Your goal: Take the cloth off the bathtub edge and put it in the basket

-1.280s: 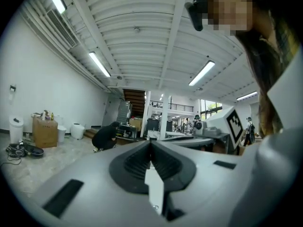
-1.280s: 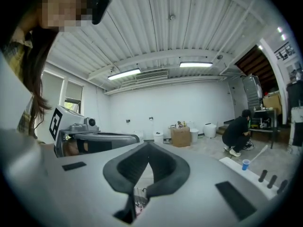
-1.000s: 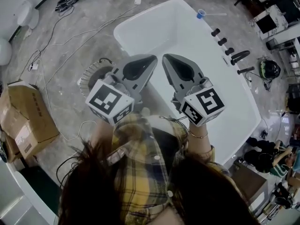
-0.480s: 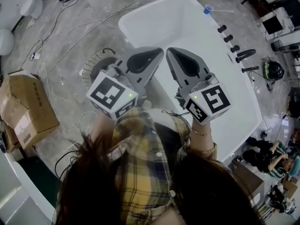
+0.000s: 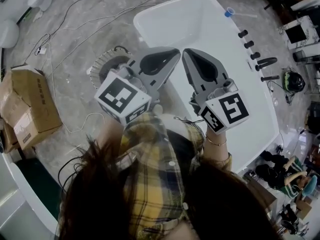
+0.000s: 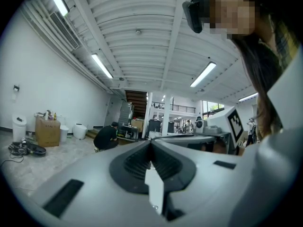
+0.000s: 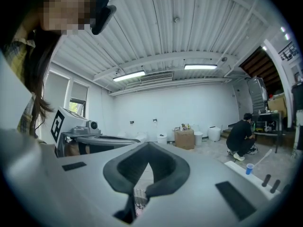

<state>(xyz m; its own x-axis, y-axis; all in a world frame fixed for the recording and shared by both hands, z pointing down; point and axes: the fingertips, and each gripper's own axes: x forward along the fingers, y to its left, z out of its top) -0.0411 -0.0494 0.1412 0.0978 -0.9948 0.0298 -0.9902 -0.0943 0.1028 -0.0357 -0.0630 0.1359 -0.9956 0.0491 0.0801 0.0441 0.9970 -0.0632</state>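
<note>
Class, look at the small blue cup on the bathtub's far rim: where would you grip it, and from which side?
Probably across the round side wall of the blue cup, around mid-height, coming in level from the near side. It stands upright on the rim of the bathtub, so its sides look free all round.

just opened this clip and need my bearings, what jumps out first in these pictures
The left hand-held gripper and right hand-held gripper, both shut and empty, fill the middle of the head view side by side. Beneath them lies a big white bathtub with a blue cup on its far rim; a wire basket stands on the floor to its left.
</note>
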